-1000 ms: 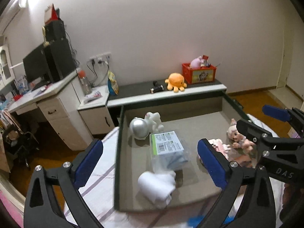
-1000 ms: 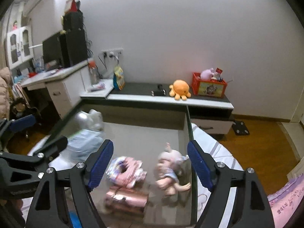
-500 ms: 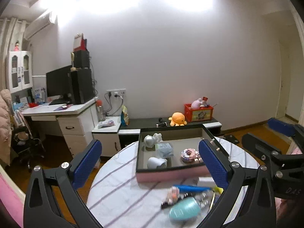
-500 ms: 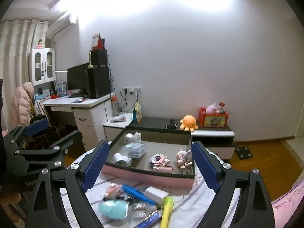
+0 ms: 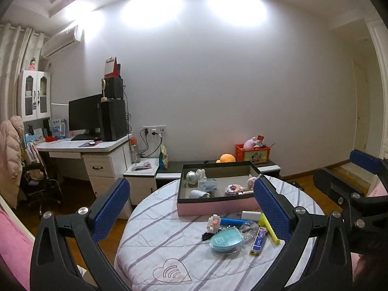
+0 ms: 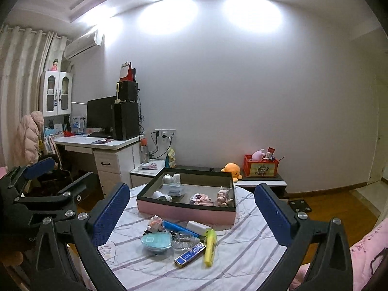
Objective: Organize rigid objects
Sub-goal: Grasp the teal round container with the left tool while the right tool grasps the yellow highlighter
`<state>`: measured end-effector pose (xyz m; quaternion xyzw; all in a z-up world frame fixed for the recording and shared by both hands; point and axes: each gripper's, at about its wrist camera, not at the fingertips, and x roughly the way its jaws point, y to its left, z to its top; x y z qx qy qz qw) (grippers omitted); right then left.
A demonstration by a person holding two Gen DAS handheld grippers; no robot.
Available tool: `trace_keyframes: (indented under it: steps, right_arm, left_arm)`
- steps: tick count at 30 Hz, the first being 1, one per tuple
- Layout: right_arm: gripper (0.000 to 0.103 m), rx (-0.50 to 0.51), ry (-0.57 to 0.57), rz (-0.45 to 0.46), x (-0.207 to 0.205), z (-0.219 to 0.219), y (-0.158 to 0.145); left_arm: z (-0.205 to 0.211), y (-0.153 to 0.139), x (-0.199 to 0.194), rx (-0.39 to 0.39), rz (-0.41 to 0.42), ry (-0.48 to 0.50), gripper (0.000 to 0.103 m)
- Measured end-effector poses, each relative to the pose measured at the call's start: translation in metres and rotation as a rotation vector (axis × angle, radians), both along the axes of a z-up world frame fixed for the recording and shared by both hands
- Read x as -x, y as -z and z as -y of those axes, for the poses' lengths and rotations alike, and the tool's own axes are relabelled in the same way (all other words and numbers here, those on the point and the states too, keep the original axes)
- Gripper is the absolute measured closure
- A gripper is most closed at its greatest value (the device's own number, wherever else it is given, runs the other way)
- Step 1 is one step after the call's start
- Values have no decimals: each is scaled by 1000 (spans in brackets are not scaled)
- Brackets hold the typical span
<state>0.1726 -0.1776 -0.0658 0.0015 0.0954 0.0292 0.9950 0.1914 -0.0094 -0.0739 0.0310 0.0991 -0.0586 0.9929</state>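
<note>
A pink-walled box (image 5: 218, 206) (image 6: 184, 212) stands on the round table. It holds a silver astronaut figure (image 5: 192, 177), a tissue pack, a white roll, a pink brick toy and a doll (image 6: 224, 196). In front of it lie a teal heart-shaped case (image 5: 226, 240) (image 6: 156, 241), a yellow highlighter (image 5: 269, 228) (image 6: 210, 247), a blue stick (image 6: 179, 228), a small blue box (image 6: 190, 254), a white block (image 6: 197, 225) and a clear bottle (image 6: 185, 238). My left gripper (image 5: 191, 194) is open and empty, held back from the table. My right gripper (image 6: 191, 191) is opening, with nothing between its fingers.
A striped cloth (image 5: 157, 242) covers the table. A desk with a monitor (image 5: 84, 118) and a chair with a coat (image 5: 14, 160) stand at the left. A low cabinet behind the box carries an orange plush (image 6: 231, 168) and a red crate (image 6: 260, 167). Pink bedding (image 6: 368, 254) lies at the right.
Both grippers have drawn back and up from over the box, so the whole table now shows. The right gripper's jaws have spread wider. The left jaws look the same.
</note>
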Motion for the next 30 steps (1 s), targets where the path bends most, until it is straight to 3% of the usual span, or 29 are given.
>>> trace_keyframes:
  steps: [10,14,19,23,25,30]
  right_arm:
    - [0,-2,-2,-14,8,-1,6]
    - [0,-1,1,-39,1,-1,16]
    - [0,-14,10,-153,-21,5,49]
    - [0,-23,28,-296,-48,13,91]
    - [0,-38,57,-386,-66,20,115]
    - [0,-16,138,-488,-90,40,149]
  left_arm:
    - [4,11,1,-7,-21,-4,0]
    - [3,29,-14,11,-103,31,0]
    - [3,70,-37,-4,-229,26,0]
    - [2,108,-61,-12,-361,20,0]
    - [1,121,-70,-13,-403,18,0]
    - [7,138,-84,-18,-461,45,0]
